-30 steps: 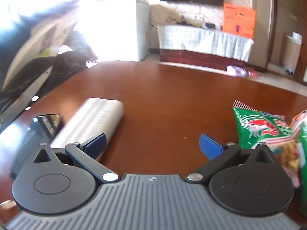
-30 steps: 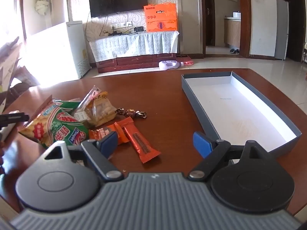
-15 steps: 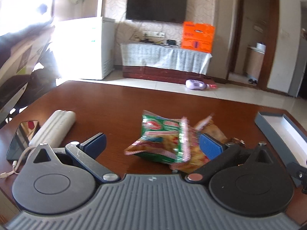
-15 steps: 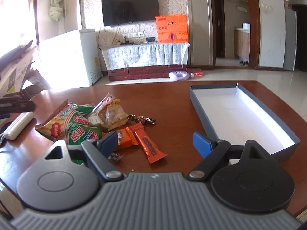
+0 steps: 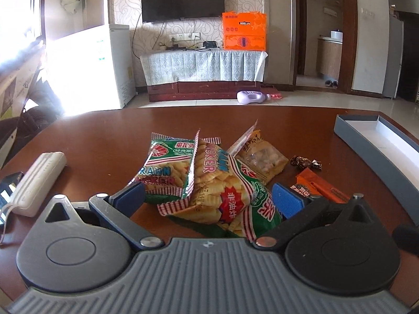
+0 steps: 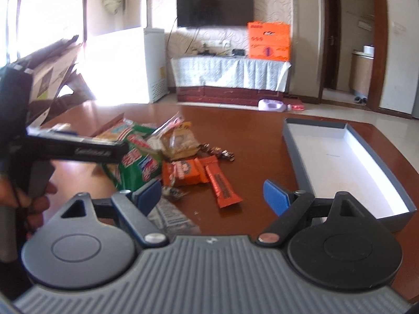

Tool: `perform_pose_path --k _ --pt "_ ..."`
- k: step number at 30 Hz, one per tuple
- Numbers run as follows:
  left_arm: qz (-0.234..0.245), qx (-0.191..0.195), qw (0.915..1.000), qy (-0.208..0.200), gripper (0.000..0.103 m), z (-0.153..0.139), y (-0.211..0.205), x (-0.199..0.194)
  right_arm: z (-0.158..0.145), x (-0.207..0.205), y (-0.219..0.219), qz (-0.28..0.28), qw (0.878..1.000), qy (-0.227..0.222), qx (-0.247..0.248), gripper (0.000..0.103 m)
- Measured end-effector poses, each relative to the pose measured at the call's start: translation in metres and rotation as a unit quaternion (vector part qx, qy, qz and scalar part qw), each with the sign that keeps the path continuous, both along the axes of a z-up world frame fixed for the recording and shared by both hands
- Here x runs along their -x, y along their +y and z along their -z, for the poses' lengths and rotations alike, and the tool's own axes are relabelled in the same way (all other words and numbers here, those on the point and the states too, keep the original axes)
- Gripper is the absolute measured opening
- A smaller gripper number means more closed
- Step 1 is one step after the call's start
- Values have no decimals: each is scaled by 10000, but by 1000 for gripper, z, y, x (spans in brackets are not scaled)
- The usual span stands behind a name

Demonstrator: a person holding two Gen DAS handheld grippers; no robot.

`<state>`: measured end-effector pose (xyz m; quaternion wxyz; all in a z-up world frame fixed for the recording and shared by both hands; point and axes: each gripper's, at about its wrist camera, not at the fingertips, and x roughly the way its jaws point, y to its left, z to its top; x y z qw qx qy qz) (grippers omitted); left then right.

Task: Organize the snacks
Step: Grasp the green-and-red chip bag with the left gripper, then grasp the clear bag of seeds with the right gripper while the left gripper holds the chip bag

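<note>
Two green prawn-cracker bags [image 5: 167, 167] [image 5: 230, 193] lie heaped on the brown table [image 5: 104, 130]. My left gripper [image 5: 209, 196] is open with the nearer bag between its fingers. Behind the bags are a clear nut bag [image 5: 262, 157], dark wrapped candies [image 5: 305, 162] and an orange bar [image 5: 319, 185]. In the right wrist view my right gripper [image 6: 212, 193] is open and empty, just short of the orange bars [image 6: 183, 172] [image 6: 222, 185]. The empty grey box [image 6: 340, 157] lies to its right. The left gripper body [image 6: 78, 151] and the hand [image 6: 34, 198] holding it show at left.
A white ribbed device [image 5: 36, 183] and a dark phone [image 5: 7, 188] lie at the table's left edge. A small wrapped candy [image 6: 172, 193] and a grey printed sheet [image 6: 172, 217] sit under my right gripper's left finger. The grey box [image 5: 366, 141] runs along the table's right side.
My left gripper swung right from the white device to the snack pile, and the green bags now lie between its fingers. My right gripper moved closer to the orange bars.
</note>
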<state>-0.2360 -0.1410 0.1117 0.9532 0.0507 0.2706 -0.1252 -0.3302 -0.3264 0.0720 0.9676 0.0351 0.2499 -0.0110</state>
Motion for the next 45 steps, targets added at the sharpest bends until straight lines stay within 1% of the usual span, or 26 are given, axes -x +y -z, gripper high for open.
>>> perform_pose_path --k 3,5,6,9,12,14,18,20,23,27,31,36,40,45 --pt "62 139 9998 109 103 2 4 -15 5 -5 9 -174 9998 125 49 87" --pt "140 103 9998 34 103 8 8 -25 9 -8 17 -326 9991 239 141 87" --pt "197 52 9998 -27 103 17 6 -31 11 -9 22 -407 9985 296 217 87" --pt "287 -5 9996 20 103 25 5 -40 17 -10 36 -592 9961 407 507 87" --pt "250 160 9995 -48 103 25 12 -42 16 -9 42 -631 9954 363 629 87" --pt "176 211 9996 -98 103 27 18 -43 16 -9 40 -593 9961 352 543 87" --pt "15 198 9998 26 103 33 26 -49 14 -10 32 -488 9974 373 371 87" --pt "-12 332 9994 87 103 35 30 -53 14 -10 29 -436 9977 388 339 87" --pt "-74 412 9989 195 103 43 28 -60 14 -8 29 -442 9977 389 348 87" --pt "-15 455 9986 262 103 48 28 -62 15 -9 33 -514 9968 426 449 87" --pt "39 405 9990 193 103 50 26 -62 17 -10 38 -636 9956 459 518 87" --pt "30 395 9990 220 103 52 22 -65 22 -18 44 -806 9934 643 494 87" --pt "26 422 9988 240 103 52 22 -65 26 -24 43 -785 9928 738 518 87" --pt "-2 437 9988 228 103 53 23 -66 23 -21 39 -737 9941 675 421 87"
